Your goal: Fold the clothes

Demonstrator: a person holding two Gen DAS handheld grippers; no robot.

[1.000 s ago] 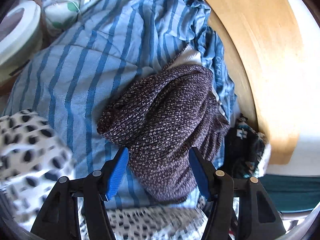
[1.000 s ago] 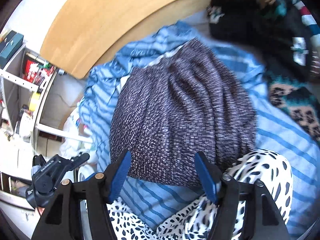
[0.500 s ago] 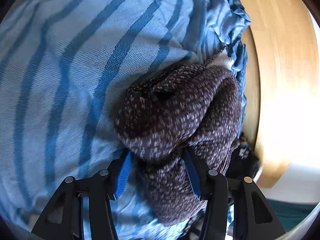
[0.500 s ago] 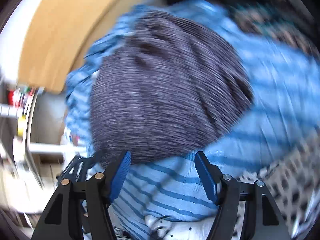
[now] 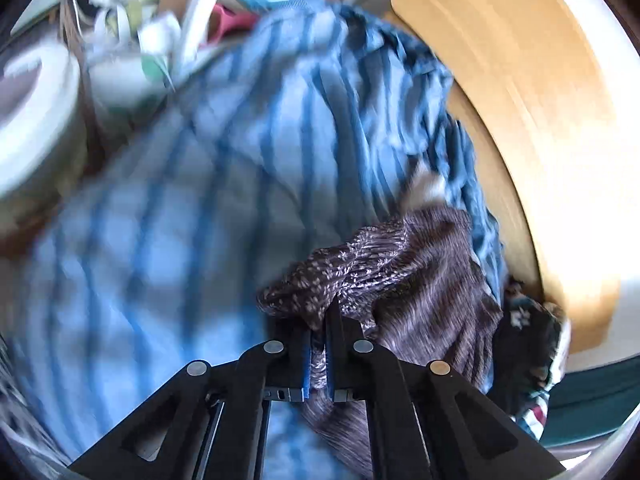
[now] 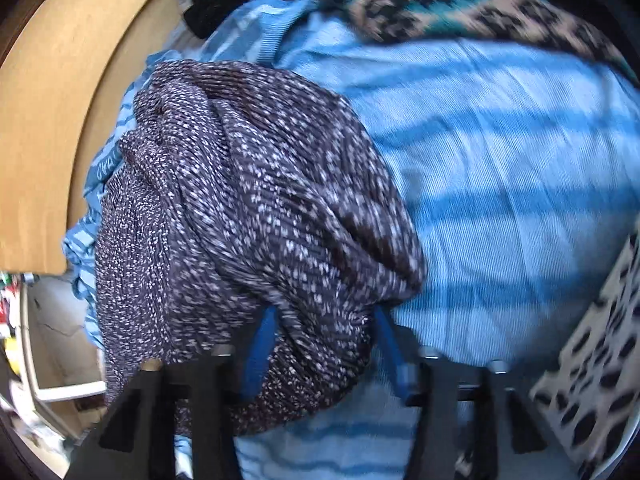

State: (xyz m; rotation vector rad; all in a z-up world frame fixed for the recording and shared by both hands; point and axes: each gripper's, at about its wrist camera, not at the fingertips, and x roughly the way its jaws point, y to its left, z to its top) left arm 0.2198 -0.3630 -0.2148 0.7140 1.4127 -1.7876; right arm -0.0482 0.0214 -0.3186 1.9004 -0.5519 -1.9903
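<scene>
A dark purple speckled knit garment (image 5: 416, 264) lies bunched on a blue striped cloth (image 5: 208, 208). My left gripper (image 5: 318, 328) is shut on an edge of the knit, its blue pads pressed on the fabric. In the right wrist view the knit garment (image 6: 248, 208) fills the middle, on the striped cloth (image 6: 500, 184). My right gripper (image 6: 320, 336) is open, its blue fingers (image 6: 260, 344) on either side of the knit's lower fold, which bulges between them.
A curved wooden board (image 5: 532, 92) runs along the right in the left view and along the left in the right view (image 6: 60, 112). A dark patterned garment (image 5: 528, 336) lies beside it. A white spotted cloth (image 6: 592, 360) is at the right. Shelves and clutter (image 5: 132, 28) are beyond.
My left gripper has closed on the knit garment and pulled back with it. My right gripper has moved down onto the knit, which now sits between its open fingers.
</scene>
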